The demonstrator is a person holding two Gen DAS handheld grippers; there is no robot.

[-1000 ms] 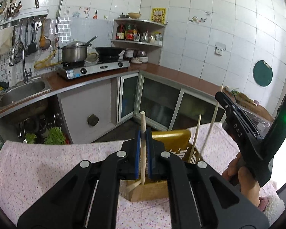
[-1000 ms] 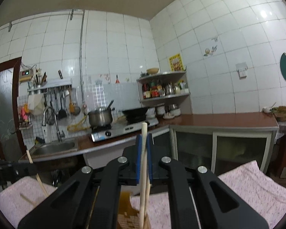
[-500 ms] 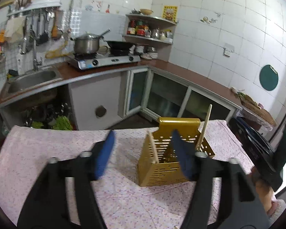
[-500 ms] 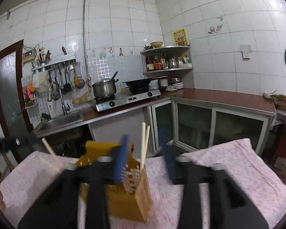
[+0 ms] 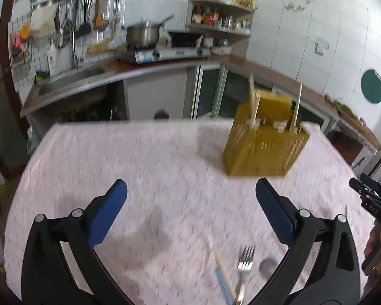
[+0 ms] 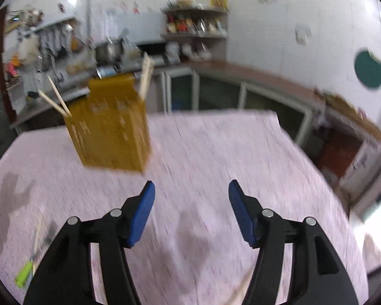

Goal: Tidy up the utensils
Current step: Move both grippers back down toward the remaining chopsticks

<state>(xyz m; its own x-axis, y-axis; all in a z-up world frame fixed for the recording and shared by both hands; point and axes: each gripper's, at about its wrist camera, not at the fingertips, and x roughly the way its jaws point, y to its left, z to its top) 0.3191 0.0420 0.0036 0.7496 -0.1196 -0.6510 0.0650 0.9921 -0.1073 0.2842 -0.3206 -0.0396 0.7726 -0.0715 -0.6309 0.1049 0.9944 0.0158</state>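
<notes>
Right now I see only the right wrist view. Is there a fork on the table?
Observer: Yes. A fork lies on the cloth, low in the left wrist view, tines toward the holder.
Operator: Does the left gripper hold anything?
Observer: No. The left gripper is opening, with nothing between its jaws.
Operator: Is anything beside the fork?
Observer: A pale blue utensil lies just left of it, too blurred to name.
</notes>
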